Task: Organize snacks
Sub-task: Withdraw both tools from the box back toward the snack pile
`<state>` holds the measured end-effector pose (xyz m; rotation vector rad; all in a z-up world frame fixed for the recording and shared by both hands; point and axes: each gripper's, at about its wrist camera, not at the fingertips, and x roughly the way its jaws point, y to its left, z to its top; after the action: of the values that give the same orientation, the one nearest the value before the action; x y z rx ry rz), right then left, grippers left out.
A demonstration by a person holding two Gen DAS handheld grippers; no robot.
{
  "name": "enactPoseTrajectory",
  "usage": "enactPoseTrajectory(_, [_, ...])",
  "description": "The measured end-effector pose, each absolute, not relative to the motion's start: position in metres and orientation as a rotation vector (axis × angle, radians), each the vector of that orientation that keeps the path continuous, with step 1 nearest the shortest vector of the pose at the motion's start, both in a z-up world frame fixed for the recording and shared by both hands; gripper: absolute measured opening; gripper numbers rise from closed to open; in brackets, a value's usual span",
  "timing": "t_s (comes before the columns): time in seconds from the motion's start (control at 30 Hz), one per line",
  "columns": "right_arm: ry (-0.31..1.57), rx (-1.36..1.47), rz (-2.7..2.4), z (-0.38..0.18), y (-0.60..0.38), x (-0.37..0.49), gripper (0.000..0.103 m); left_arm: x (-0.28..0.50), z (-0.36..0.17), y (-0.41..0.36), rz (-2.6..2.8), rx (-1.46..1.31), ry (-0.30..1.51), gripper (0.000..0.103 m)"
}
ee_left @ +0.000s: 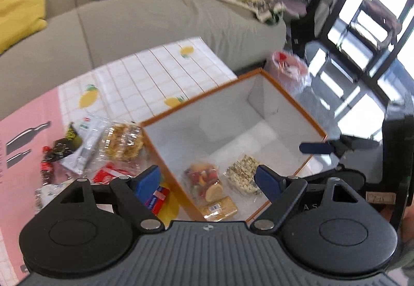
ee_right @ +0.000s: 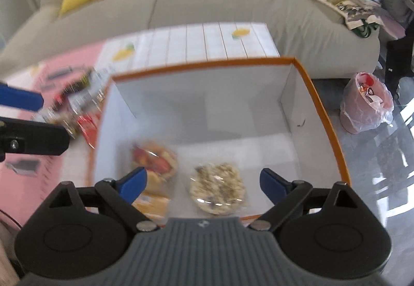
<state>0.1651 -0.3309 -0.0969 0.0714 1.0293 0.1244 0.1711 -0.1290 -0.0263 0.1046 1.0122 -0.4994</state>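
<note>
An orange-rimmed white box (ee_left: 284, 94) (ee_right: 320, 104) stands on the table. Inside lie a fruit snack pack (ee_left: 204, 181) (ee_right: 155, 159), a nut cake pack (ee_left: 244, 173) (ee_right: 217, 186) and a yellow biscuit pack (ee_left: 220, 208) (ee_right: 152, 204). My left gripper (ee_left: 207, 180) is open and empty above the box's near left wall. My right gripper (ee_right: 203, 182) is open and empty over the box; it also shows in the left wrist view (ee_left: 326, 147). Loose snacks (ee_left: 103, 146) (ee_right: 75, 110) lie left of the box, among them a clear pack of cakes (ee_left: 121, 141) and a red packet (ee_left: 108, 172).
The table has a lemon-print cloth (ee_left: 155, 73) (ee_right: 207, 42) and a pink mat (ee_left: 28, 125). A beige sofa (ee_left: 155, 14) (ee_right: 220, 1) with yellow and blue cushions is behind. A pink bin with a plastic bag (ee_right: 367, 102) (ee_left: 289, 68) stands on the floor right of the box.
</note>
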Motion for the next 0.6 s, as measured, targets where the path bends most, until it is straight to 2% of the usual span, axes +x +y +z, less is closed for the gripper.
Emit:
enactPoseTrajectory(0.3, [0.851, 0.156, 0.109, -0.066, -0.283, 0.127, 0.093, 0.130, 0.010, -0.060, -0.354, 0.067, 0.783, 0.097])
enactPoseTrajectory(0.53, [0.741, 0.146, 0.106, -0.054, -0.234, 0.108, 0.093, 0.098, 0.013, -0.013, -0.212, 0.113, 0.650, 0.097])
enactPoseTrajectory(0.6, [0.725, 0.149, 0.115, -0.054, -0.224, 0.104, 0.093, 0.089, 0.009, 0.000, -0.188, 0.100, 0.624, 0.093])
